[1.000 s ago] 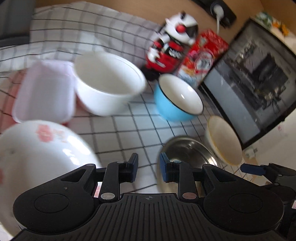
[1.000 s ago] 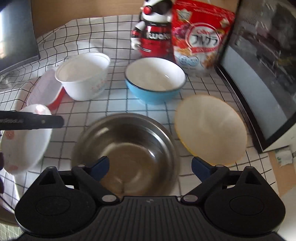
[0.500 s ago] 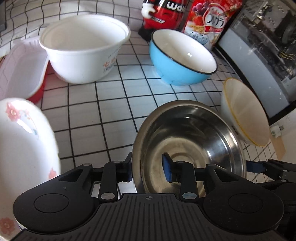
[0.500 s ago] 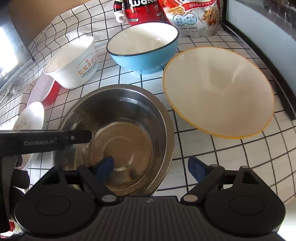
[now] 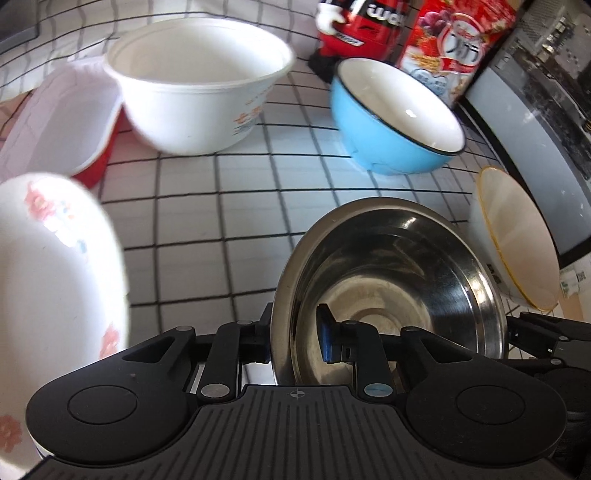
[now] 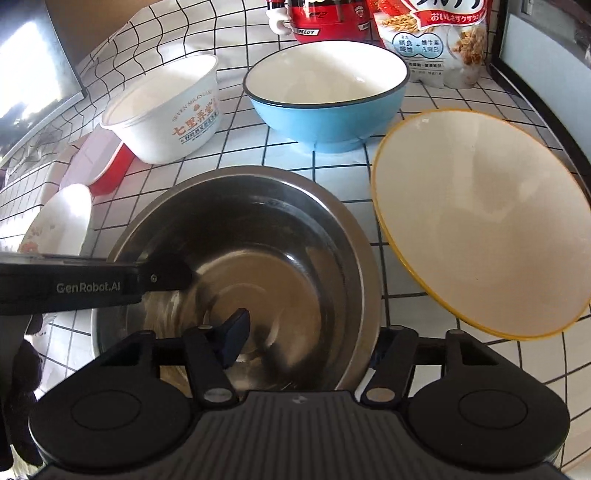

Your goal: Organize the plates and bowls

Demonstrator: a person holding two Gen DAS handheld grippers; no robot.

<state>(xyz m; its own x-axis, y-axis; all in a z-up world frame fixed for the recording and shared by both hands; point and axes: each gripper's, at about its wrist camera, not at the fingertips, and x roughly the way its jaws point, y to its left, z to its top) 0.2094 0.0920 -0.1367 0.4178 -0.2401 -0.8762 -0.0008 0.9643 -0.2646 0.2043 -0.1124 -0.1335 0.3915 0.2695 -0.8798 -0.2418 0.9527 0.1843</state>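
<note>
A steel bowl (image 5: 391,280) (image 6: 258,258) sits in the middle of the checked cloth. My left gripper (image 5: 295,339) straddles its left rim, one finger inside and one outside, closed on the rim. My right gripper (image 6: 306,343) straddles its right rim the same way. Behind stand a white paper bowl (image 5: 199,88) (image 6: 166,110) and a blue bowl (image 5: 399,118) (image 6: 325,96). A cream bowl with a yellow rim (image 5: 517,236) (image 6: 480,221) lies at the right. A floral bowl (image 5: 51,273) (image 6: 59,218) is at the left.
A pink-lidded red container (image 5: 55,122) (image 6: 99,166) lies at the far left. A red robot toy (image 5: 362,22) and a cereal bag (image 5: 450,40) (image 6: 436,33) stand at the back. A dark appliance (image 5: 535,110) borders the right side.
Both grippers have moved down onto the steel bowl. The left closed on its left rim and the right narrowed around its right rim. The bowl looks tilted in the left view.
</note>
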